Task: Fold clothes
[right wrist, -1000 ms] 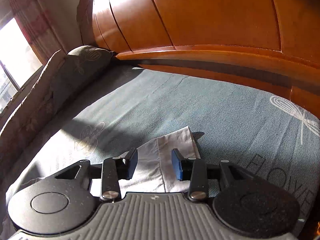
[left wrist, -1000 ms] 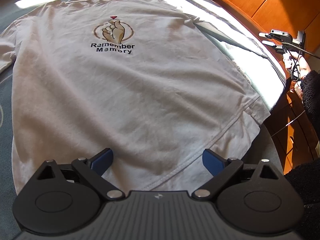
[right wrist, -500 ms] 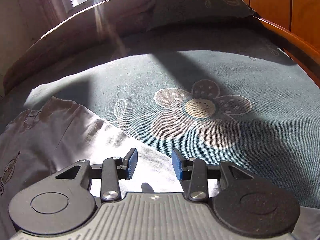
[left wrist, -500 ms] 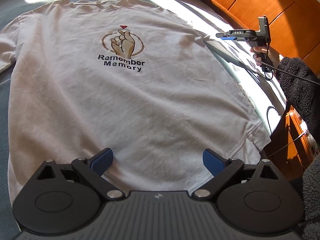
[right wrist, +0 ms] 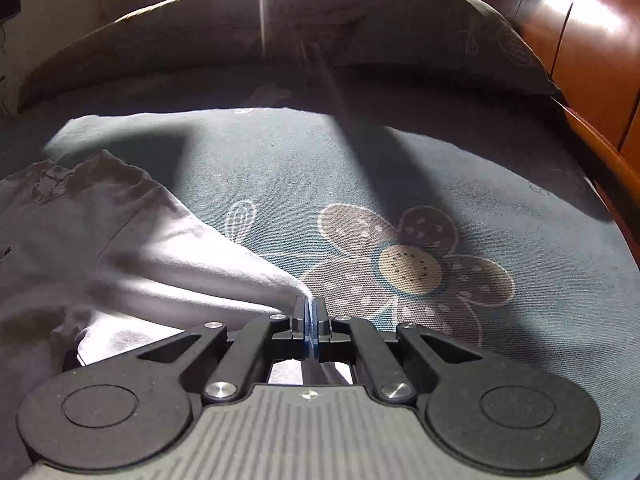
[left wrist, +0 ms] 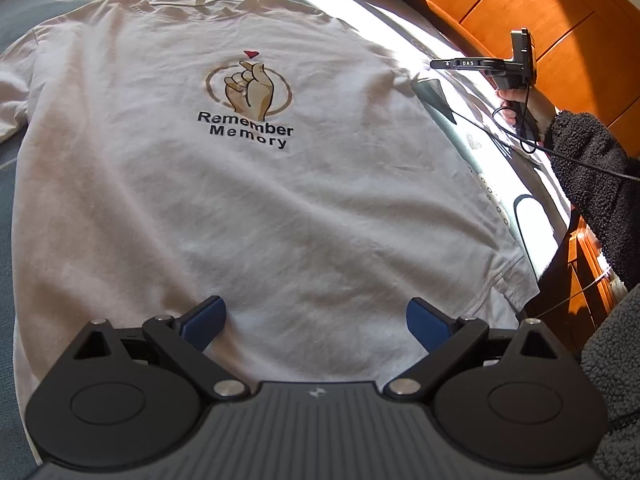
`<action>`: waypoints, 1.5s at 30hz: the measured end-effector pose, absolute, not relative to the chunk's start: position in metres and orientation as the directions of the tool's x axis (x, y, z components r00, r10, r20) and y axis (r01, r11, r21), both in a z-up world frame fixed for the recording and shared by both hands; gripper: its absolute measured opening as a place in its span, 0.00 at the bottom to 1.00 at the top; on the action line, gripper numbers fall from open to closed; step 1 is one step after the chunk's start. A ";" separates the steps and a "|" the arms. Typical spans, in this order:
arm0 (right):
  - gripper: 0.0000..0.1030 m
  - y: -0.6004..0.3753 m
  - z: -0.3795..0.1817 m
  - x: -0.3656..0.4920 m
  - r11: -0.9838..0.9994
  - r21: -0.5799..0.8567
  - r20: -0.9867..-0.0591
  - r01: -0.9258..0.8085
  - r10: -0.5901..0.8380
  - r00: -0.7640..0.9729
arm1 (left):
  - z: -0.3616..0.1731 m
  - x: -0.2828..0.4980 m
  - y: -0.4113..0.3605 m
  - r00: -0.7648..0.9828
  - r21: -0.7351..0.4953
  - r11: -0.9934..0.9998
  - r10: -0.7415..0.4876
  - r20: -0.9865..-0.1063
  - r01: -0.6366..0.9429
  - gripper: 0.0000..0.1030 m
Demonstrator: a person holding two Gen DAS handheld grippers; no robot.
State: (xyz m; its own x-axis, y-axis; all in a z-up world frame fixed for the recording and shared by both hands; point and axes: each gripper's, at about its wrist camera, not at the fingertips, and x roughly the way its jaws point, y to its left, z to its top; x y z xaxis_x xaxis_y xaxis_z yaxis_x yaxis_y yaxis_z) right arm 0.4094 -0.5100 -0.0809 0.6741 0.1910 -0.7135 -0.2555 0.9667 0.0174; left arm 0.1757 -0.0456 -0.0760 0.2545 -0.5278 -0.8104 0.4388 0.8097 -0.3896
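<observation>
On the bed (right wrist: 400,168), shirt (left wrist: 248,208) spread flat, print up | right gripper (right wrist: 310,314) newly clamped on sleeve (right wrist: 224,276), spread a moment ago | left gripper (left wrist: 316,320) spread wide above hem | sleeve fold ready.

the white t-shirt (left wrist: 256,208) lies flat across most of the bed (right wrist: 400,168), so the left tool (left wrist: 316,320), jaws spread wide above the hem, has open room forward over the cloth. on the right side of the bed the wooden headboard (left wrist: 532,12) walls off the edge, and the right tool (left wrist: 464,64) with its trailing cable (left wrist: 560,152) hangs near the shirt's right sleeve. ahead of the right tool (right wrist: 310,312), pinched on the sleeve (right wrist: 208,268), bare blue sheet runs to the pillow (right wrist: 432,32) and folded quilt (right wrist: 180,32) that block the far side.
</observation>
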 end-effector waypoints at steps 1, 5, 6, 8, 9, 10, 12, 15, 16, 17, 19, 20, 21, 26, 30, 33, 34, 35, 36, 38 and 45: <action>0.07 -0.508 -0.082 0.410 0.970 0.005 -0.720 -0.243 0.173 0.672 | -0.076 0.176 -0.046 0.254 -0.387 0.810 -0.526 -0.812 0.441 0.94; 0.22 -0.497 -0.072 0.394 0.979 0.006 -0.700 -0.206 0.151 0.698 | -0.076 0.175 -0.046 0.257 -0.382 0.809 -0.525 -0.812 0.446 0.94; 0.25 -0.494 -0.067 0.387 0.978 0.026 -0.683 -0.208 0.170 0.710 | -0.076 0.175 -0.046 0.257 -0.382 0.809 -0.525 -0.811 0.446 0.94; 0.33 -0.480 -0.065 0.374 0.961 0.051 -0.688 -0.270 0.230 0.688 | -0.076 0.175 -0.046 0.259 -0.381 0.809 -0.525 -0.811 0.447 0.94; 0.38 -0.471 -0.066 0.368 0.949 0.061 -0.695 -0.308 0.262 0.670 | -0.076 0.175 -0.047 0.260 -0.380 0.809 -0.524 -0.811 0.448 0.94; 0.39 -0.463 -0.066 0.362 0.936 0.072 -0.701 -0.345 0.293 0.650 | -0.076 0.175 -0.047 0.260 -0.378 0.809 -0.524 -0.811 0.449 0.94; 0.39 -0.452 -0.077 0.351 0.922 0.044 -0.742 -0.384 0.288 0.606 | -0.076 0.175 -0.047 0.261 -0.376 0.809 -0.523 -0.812 0.452 0.94; 0.43 -0.460 -0.086 0.331 0.930 0.020 -0.783 -0.367 0.243 0.572 | -0.077 0.174 -0.047 0.262 -0.374 0.807 -0.524 -0.810 0.458 0.94; 0.43 -0.469 -0.084 0.324 0.941 0.030 -0.786 -0.338 0.231 0.573 | -0.077 0.174 -0.047 0.262 -0.373 0.806 -0.525 -0.810 0.460 0.94; 0.44 -0.480 -0.081 0.317 0.953 0.035 -0.789 -0.302 0.212 0.577 | -0.077 0.174 -0.047 0.262 -0.373 0.805 -0.526 -0.809 0.462 0.94; 0.45 -0.514 -0.075 0.295 0.978 0.105 -0.767 -0.181 0.196 0.611 | -0.077 0.174 -0.046 0.262 -0.374 0.803 -0.528 -0.808 0.464 0.95; 0.45 -0.533 -0.072 0.284 0.982 0.149 -0.753 -0.115 0.188 0.631 | -0.077 0.175 -0.046 0.263 -0.374 0.803 -0.528 -0.807 0.464 0.95; 0.45 -0.551 -0.069 0.272 0.980 0.194 -0.739 -0.048 0.178 0.650 | -0.077 0.174 -0.046 0.265 -0.373 0.803 -0.528 -0.807 0.465 0.95; 0.47 -0.636 -0.062 0.214 0.898 0.353 -0.655 0.264 0.036 0.755 | -0.077 0.173 -0.047 0.269 -0.368 0.802 -0.527 -0.806 0.471 0.95; 0.47 -0.685 -0.066 0.208 0.881 0.277 -0.631 0.384 -0.135 0.764 | -0.077 0.175 -0.049 0.260 -0.366 0.803 -0.522 -0.812 0.470 0.95; 0.47 -0.709 -0.082 0.229 0.888 0.210 -0.661 0.408 -0.179 0.729 | -0.077 0.175 -0.051 0.263 -0.358 0.811 -0.512 -0.818 0.463 0.95; 0.47 -0.712 -0.089 0.234 0.892 0.204 -0.670 0.403 -0.172 0.722 | -0.077 0.175 -0.051 0.264 -0.356 0.813 -0.508 -0.820 0.461 0.96; 0.48 -0.713 -0.095 0.239 0.898 0.197 -0.676 0.394 -0.167 0.718 | -0.077 0.175 -0.052 0.265 -0.353 0.815 -0.505 -0.821 0.459 0.96; 0.48 -0.711 -0.098 0.241 0.906 0.182 -0.677 0.383 -0.167 0.717 | -0.077 0.175 -0.053 0.265 -0.351 0.817 -0.502 -0.823 0.457 0.96; 0.39 -0.702 -0.098 0.242 0.925 0.146 -0.673 0.351 -0.168 0.721 | -0.077 0.176 -0.054 0.260 -0.350 0.818 -0.499 -0.826 0.457 0.97; 0.05 -0.707 -0.086 0.247 0.931 0.115 -0.642 0.346 -0.196 0.741 | -0.077 0.179 -0.058 0.253 -0.332 0.823 -0.480 -0.840 0.461 0.98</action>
State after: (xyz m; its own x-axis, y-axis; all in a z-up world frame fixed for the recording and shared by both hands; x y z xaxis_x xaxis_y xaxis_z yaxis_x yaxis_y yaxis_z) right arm 0.2472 -0.7067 -0.0855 0.7410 -0.1957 -0.6423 0.3459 0.9311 0.1154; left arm 0.1793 -0.0579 -0.0772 0.2530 -0.4802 -0.8399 0.4613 0.8230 -0.3315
